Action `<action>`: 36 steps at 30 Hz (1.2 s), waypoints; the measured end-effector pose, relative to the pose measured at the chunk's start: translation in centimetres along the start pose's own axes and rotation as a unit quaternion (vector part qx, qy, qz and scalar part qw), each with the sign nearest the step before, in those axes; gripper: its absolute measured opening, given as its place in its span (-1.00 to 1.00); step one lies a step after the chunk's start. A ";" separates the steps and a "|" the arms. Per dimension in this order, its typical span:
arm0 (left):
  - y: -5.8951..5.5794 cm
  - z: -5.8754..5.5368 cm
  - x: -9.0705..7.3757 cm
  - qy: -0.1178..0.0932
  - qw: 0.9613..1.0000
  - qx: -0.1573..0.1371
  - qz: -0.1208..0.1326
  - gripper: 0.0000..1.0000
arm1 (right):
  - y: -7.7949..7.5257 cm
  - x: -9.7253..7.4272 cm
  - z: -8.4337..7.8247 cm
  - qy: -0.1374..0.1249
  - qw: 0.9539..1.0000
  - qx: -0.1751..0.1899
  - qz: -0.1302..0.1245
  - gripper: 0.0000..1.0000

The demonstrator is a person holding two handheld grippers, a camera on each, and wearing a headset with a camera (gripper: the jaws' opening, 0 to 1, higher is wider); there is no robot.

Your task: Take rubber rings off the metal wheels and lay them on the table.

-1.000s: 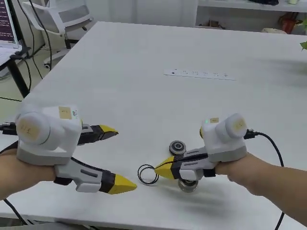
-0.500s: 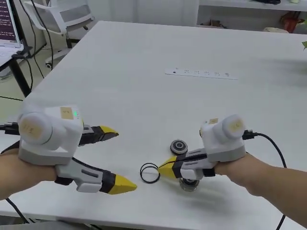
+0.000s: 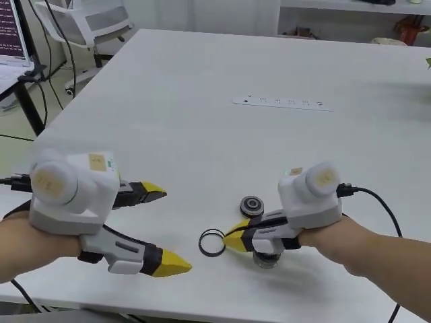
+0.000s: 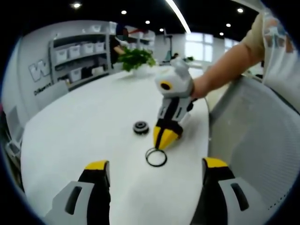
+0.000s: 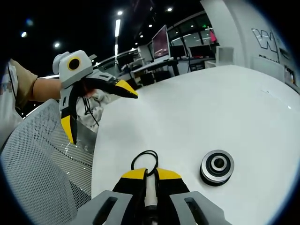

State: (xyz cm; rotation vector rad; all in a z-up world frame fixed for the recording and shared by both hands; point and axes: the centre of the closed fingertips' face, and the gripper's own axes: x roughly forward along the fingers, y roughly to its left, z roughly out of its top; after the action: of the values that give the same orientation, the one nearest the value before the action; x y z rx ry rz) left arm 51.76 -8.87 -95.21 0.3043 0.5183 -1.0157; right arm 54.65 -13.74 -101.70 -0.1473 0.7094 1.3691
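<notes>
Head view: left tool (image 3: 161, 227) at lower left, released, jaws spread wide, nothing between them. Right tool (image 3: 232, 240) at lower centre-right, clenched; its yellow tips sit at the right edge of the rubber ring (image 3: 201, 242), which lies on the white tabletop (image 3: 202, 121). One metal wheel (image 3: 252, 205) is just above the tips, apart from the ring. Second wheel (image 3: 266, 260) is partly under the right tool body. Power strip (image 3: 283, 103) in the upper middle.

Left gripper view: own jaws wide apart at the bottom. Ring (image 4: 146, 158) is flat at centre, with the right tool (image 4: 164, 138) tip on its upper edge. Wheel (image 4: 140, 127) is up-left of it.

Right gripper view: own tips (image 5: 151, 173) pressed together on the ring's (image 5: 134, 161) near edge. Wheel (image 5: 217, 166) at lower right. Left tool (image 5: 101, 115) at upper left, open.
</notes>
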 end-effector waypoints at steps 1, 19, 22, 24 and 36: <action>0.0 0.0 0.0 0.001 1.000 -0.001 -0.001 0.63 | 0.0 0.0 0.0 0.001 1.000 0.000 0.000 -0.91; 0.4 0.2 -0.1 0.008 1.000 -0.001 -0.003 0.61 | -0.2 -1.7 1.8 -0.028 0.999 -0.010 -0.014 -0.34; 0.7 0.5 -0.1 0.006 1.000 0.000 0.000 0.61 | -0.4 -2.3 2.3 -0.039 0.999 -0.010 -0.018 -0.27; 1.0 0.7 -0.1 0.004 1.000 0.000 0.002 0.62 | -0.6 -2.7 2.5 -0.045 0.999 -0.011 -0.023 -0.21; 2.1 2.0 0.7 0.001 1.000 0.008 0.004 0.62 | -2.2 -5.1 3.5 -0.072 0.996 -0.013 -0.052 0.04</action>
State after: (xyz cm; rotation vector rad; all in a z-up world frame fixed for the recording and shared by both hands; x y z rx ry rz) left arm 54.45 -9.28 -93.94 0.3212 0.5114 -1.0114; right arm 57.87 -16.84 -96.84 -0.1044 0.5569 1.2755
